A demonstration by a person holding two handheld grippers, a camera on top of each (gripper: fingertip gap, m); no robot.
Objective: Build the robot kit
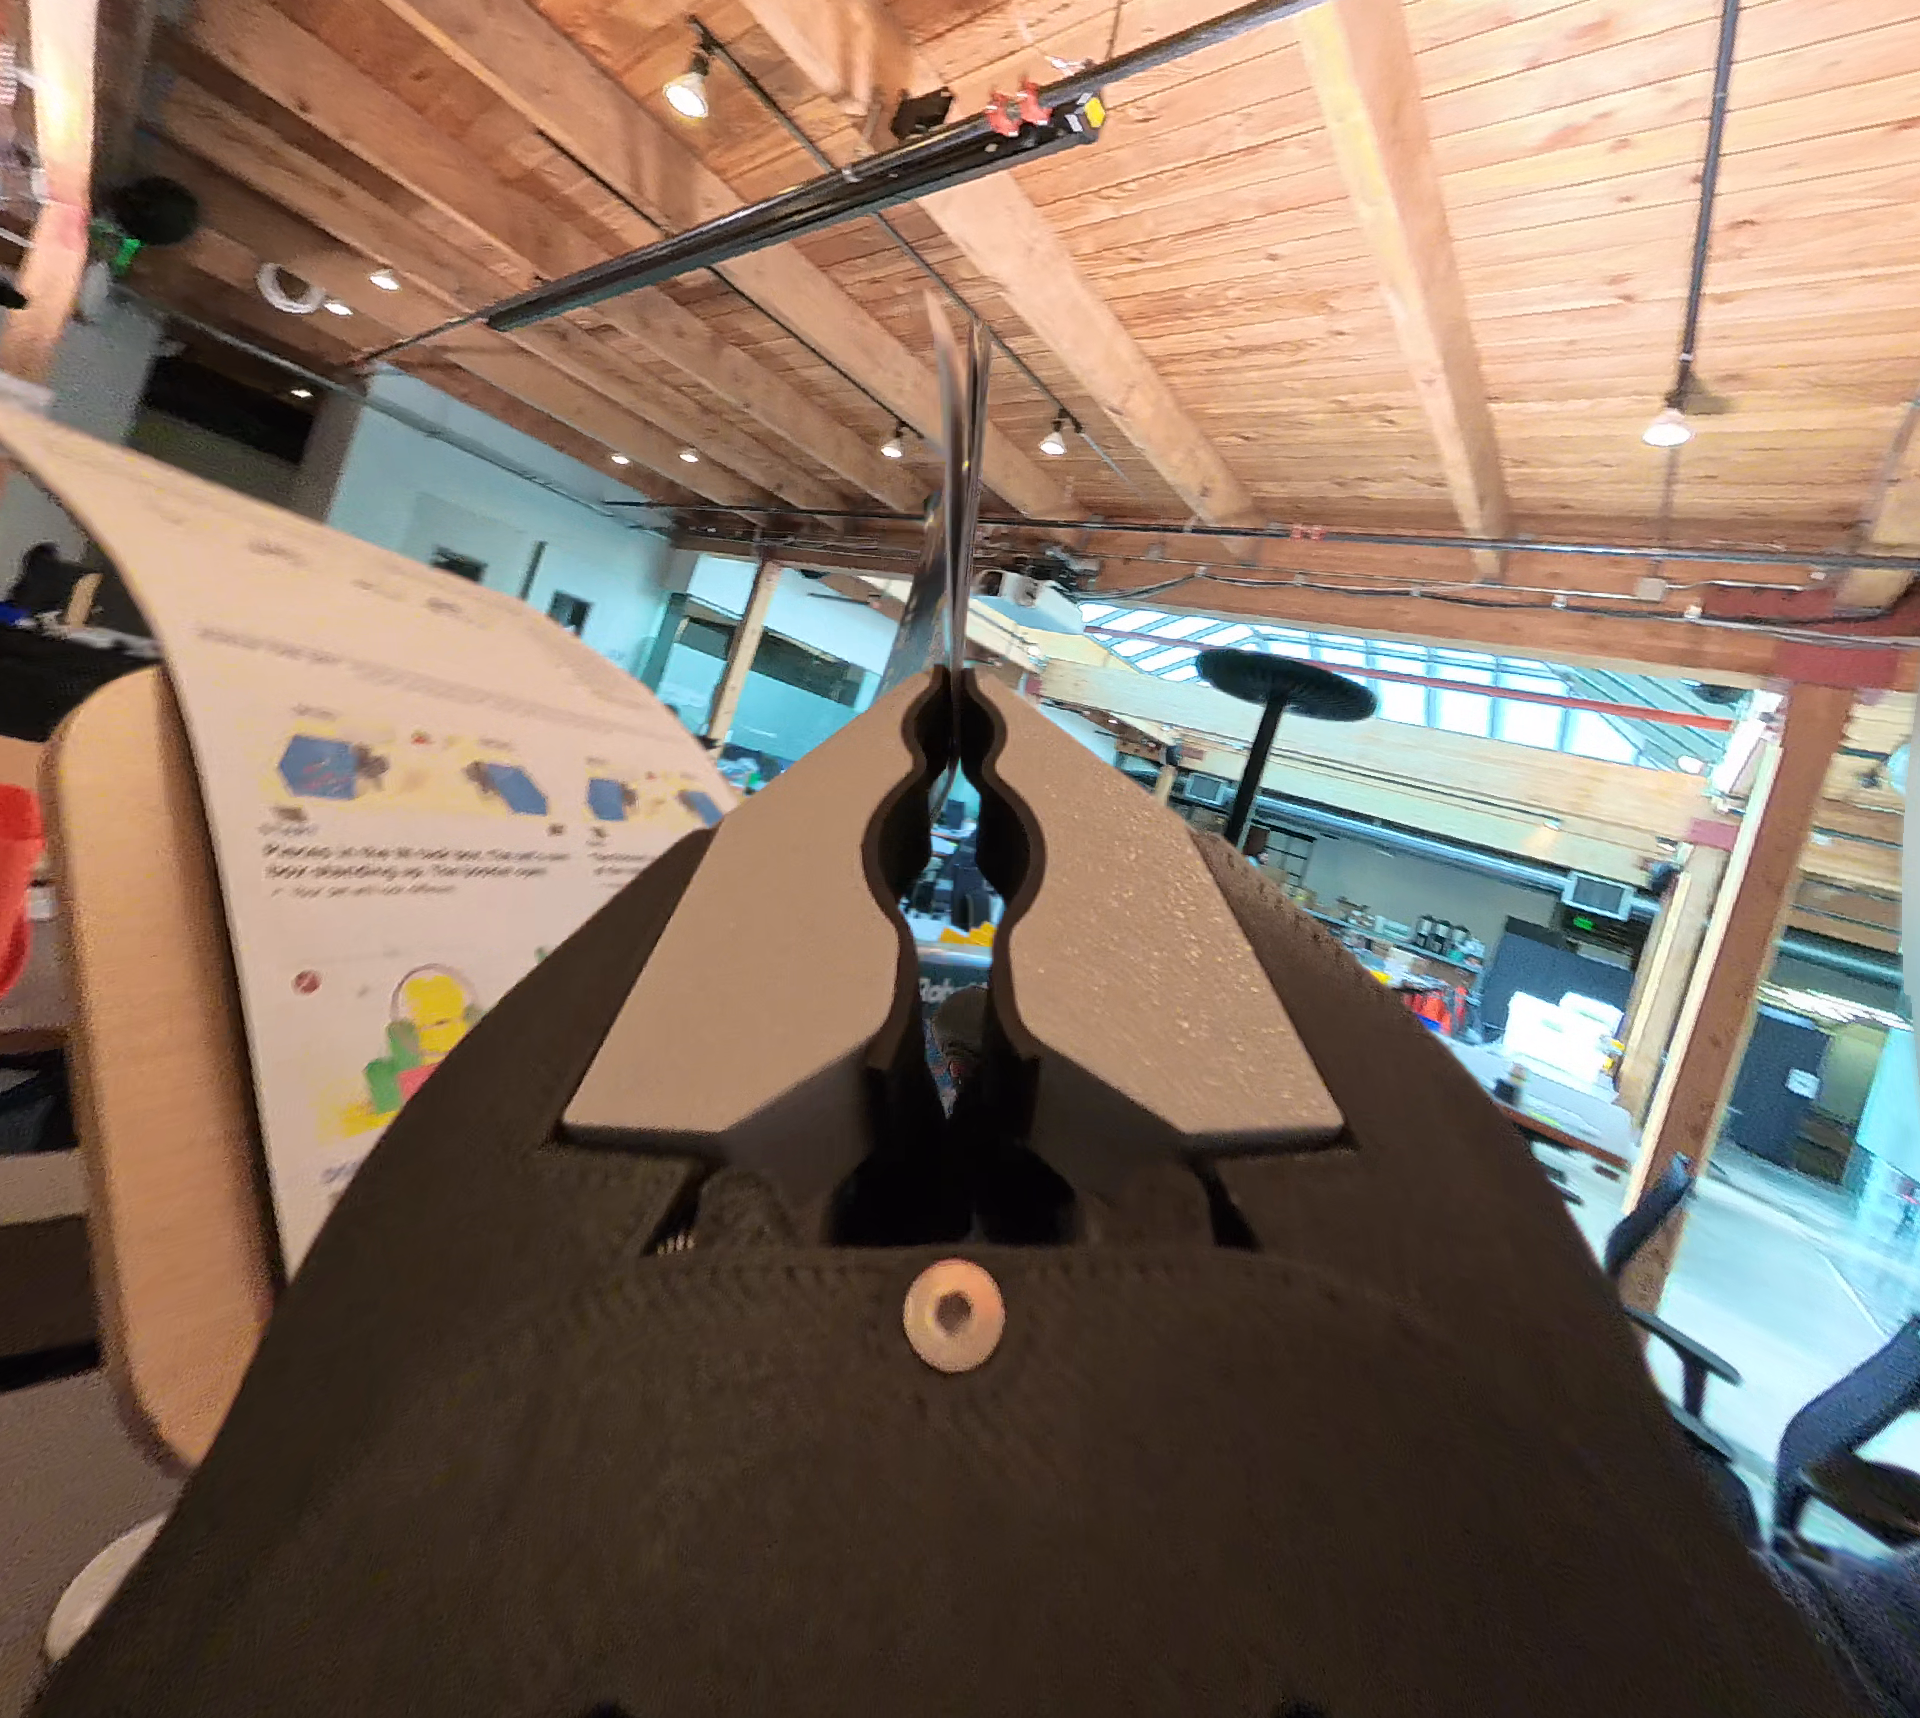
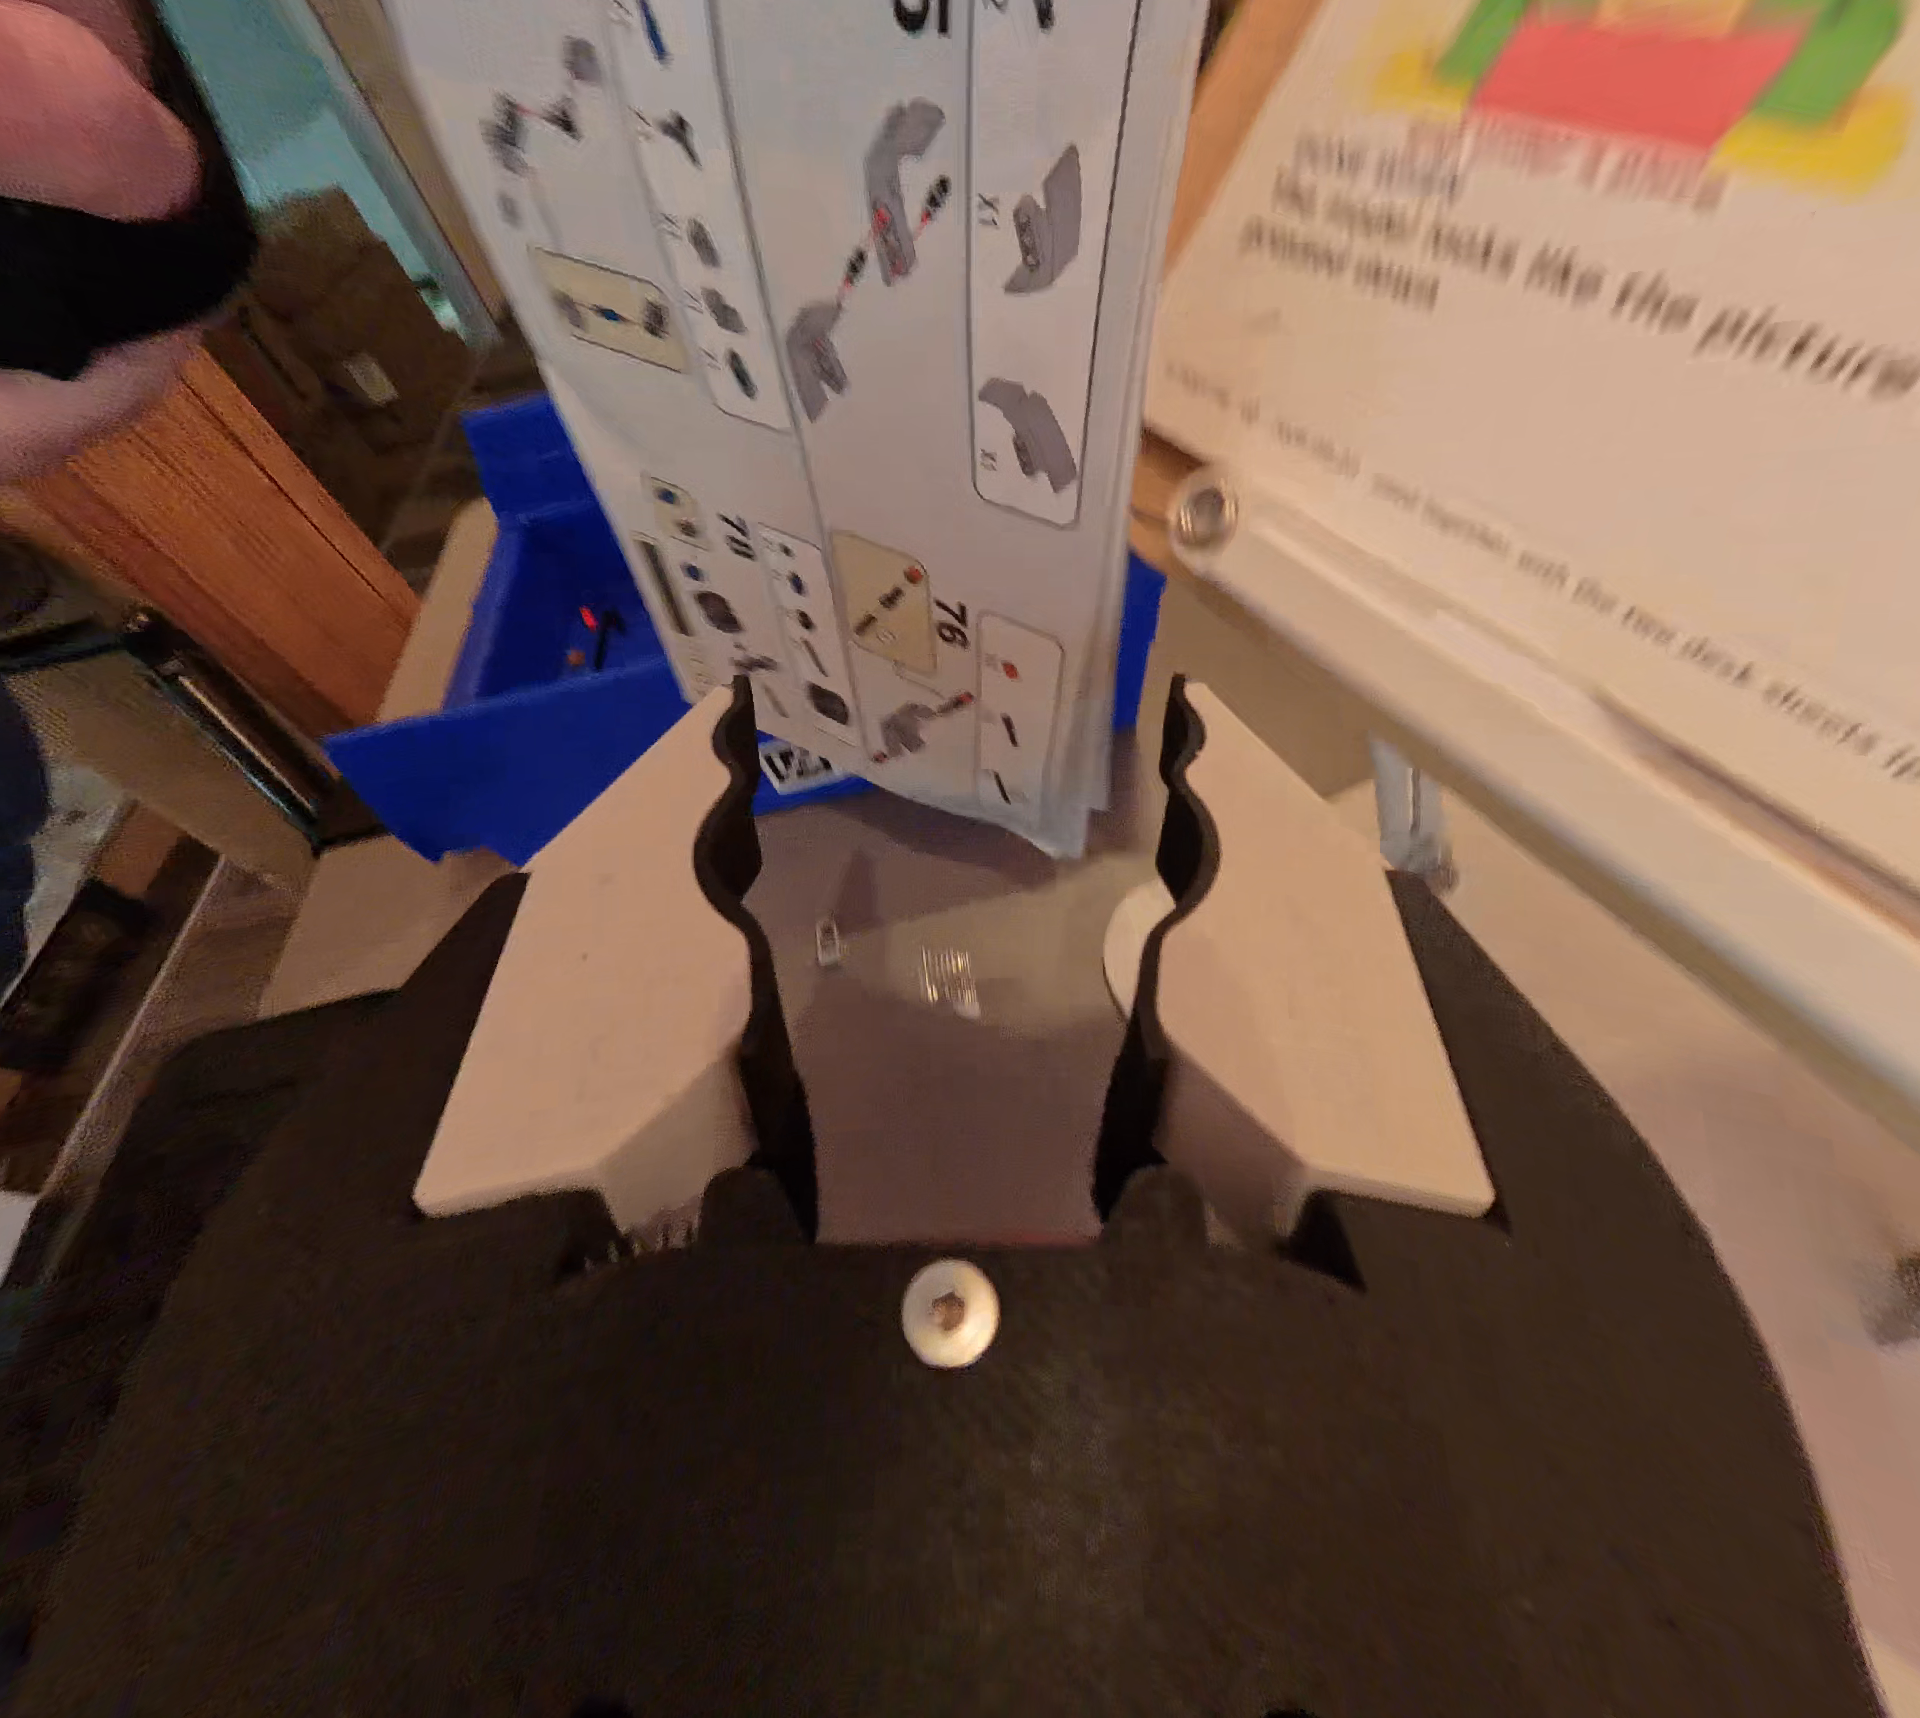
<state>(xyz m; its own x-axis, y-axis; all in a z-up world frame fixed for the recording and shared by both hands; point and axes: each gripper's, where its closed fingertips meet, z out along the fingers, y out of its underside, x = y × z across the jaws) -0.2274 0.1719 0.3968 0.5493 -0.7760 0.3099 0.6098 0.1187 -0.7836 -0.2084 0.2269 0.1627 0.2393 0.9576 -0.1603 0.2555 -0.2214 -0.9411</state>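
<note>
My left gripper (image 1: pixel 954 681) points up toward the ceiling and is shut on a thin printed booklet (image 1: pixel 956 505), seen edge-on and sticking up past the fingertips. In the right wrist view the same booklet (image 2: pixel 831 266) hangs open-faced, a pale grey instruction booklet with part drawings. My right gripper (image 2: pixel 956 692) is open and empty, just below and in front of the booklet's lower edge, not touching it. A hand (image 2: pixel 83 141) with a black strap shows at the left edge.
A blue plastic bin (image 2: pixel 540 712) with small parts sits behind the booklet. A laminated instruction sheet (image 2: pixel 1558 297) on a wooden stand is at the right; it also shows in the left wrist view (image 1: pixel 395 795). A grey table surface (image 2: pixel 935 1076) lies below. Spacing between my two grippers at the tips: around 25 cm.
</note>
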